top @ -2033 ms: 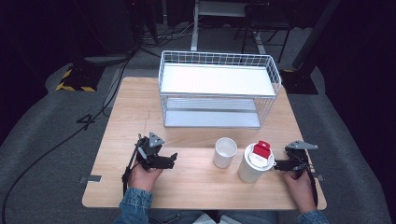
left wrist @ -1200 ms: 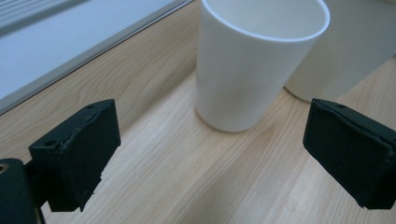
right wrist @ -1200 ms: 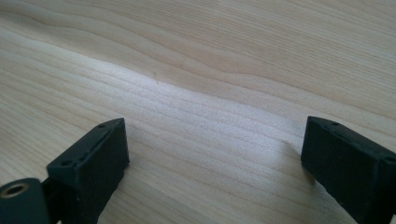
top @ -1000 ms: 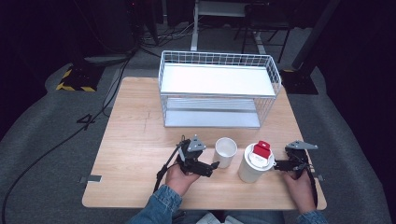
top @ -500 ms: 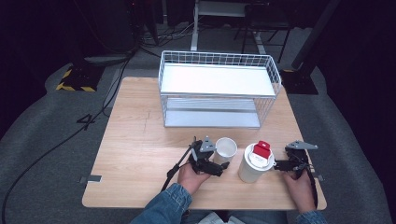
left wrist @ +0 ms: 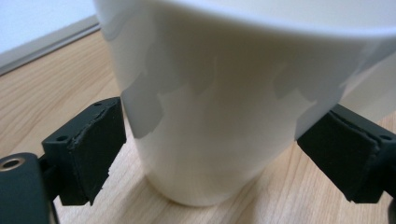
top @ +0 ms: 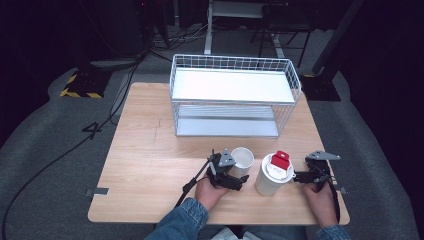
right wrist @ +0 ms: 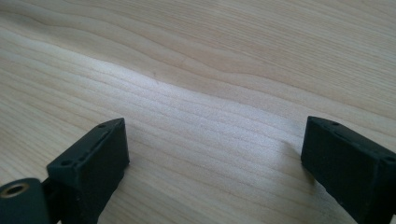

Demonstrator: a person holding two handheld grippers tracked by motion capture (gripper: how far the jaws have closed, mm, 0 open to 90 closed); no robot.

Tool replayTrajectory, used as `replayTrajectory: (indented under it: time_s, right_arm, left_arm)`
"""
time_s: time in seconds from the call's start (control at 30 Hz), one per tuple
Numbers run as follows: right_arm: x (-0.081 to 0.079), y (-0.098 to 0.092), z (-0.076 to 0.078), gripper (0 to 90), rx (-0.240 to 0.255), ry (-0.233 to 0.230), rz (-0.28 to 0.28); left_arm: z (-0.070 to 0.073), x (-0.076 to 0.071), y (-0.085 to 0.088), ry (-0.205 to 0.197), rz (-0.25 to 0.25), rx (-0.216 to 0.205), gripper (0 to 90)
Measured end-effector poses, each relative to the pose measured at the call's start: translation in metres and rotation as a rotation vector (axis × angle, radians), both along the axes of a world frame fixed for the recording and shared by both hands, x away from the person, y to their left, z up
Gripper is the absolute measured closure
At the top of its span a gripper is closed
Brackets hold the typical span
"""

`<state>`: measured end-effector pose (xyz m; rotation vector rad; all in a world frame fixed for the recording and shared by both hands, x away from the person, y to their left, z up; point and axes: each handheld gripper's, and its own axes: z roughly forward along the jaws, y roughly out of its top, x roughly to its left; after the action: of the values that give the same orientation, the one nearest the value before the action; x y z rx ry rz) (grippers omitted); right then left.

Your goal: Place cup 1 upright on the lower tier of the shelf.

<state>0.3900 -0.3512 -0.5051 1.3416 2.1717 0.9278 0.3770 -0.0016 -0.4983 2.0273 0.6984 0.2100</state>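
Observation:
A small open white cup [top: 242,158] stands on the wooden table [top: 150,150] near its front. My left gripper [top: 238,176] is open and straddles the cup's lower part. In the left gripper view the cup [left wrist: 224,93] sits between the black pads [left wrist: 91,149], close to both. To the right stands a taller white cup [top: 270,184] with a lid and a red piece [top: 280,160] on top. My right gripper [top: 299,176] rests open beside the taller cup, pointing at it, with bare wood [right wrist: 210,70] between its jaws in the right gripper view.
A white wire basket rack [top: 173,85] with two shelves stands at the back middle of the table. Cables trail from both grippers toward the front edge. Dark floor with cables and stands surrounds the table.
My left gripper has travelled right from the table's front left to the small cup and now has its jaws around it. The right gripper and both cups have stayed put.

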Motion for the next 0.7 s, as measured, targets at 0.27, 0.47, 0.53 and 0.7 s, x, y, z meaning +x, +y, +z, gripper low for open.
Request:
replayTrajectory:
  time_s: [0.27,0.47,0.53,0.7]
  right_arm:
    - [-0.0002,0.0002,0.0000,7.5,0.002,0.003,-0.001]
    - [-0.0002,0.0002,0.0000,7.5,0.002,0.002,-0.001]
    - [-0.0002,0.0002,0.0000,7.5,0.001,0.003,-0.001]
    - [-0.0002,0.0002,0.0000,7.5,0.001,0.002,-0.001]
  left_arm:
    - [0.0003,-0.0030,-0.0060,-0.046,0.015,0.058,16.7]
    - [0.0003,-0.0039,-0.0064,-0.057,0.013,0.063,23.0]
    - [0.0003,-0.0038,-0.0064,-0.057,0.013,0.062,23.1]
    - [0.0003,-0.0044,-0.0066,-0.061,0.013,0.066,23.3]
